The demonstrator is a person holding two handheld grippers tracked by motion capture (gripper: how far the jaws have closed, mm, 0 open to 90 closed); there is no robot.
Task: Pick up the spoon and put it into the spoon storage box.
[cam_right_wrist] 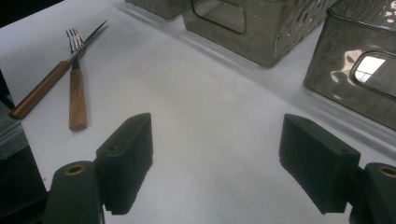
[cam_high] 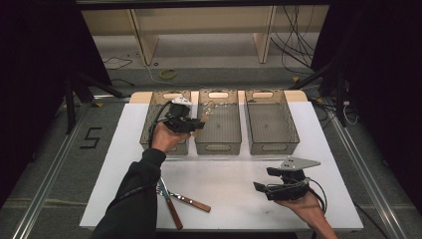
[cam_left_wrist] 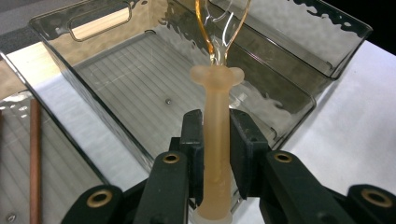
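Translucent plastic utensil [cam_left_wrist: 216, 135], frosted orange with a clear forked head, sits clamped between the jaws of the left gripper [cam_left_wrist: 215, 140], held above the middle bin [cam_left_wrist: 116, 100]; the left gripper view makes this plain, while the high view shows that left gripper [cam_high: 185, 121] at the seam between the left bin [cam_high: 149, 117] and middle bin [cam_high: 219, 144], near the table's [cam_high: 229, 169] far edge. Inside the left bin a copper-coloured rod [cam_left_wrist: 34, 154] lies along the floor. The right bin [cam_high: 271, 122] stands beside them. The right gripper [cam_right_wrist: 217, 158] has its jaws wide apart over bare tabletop near the front right corner. A wooden-handled fork [cam_right_wrist: 76, 79] and knife [cam_right_wrist: 51, 79] lie crossed near the front edge.
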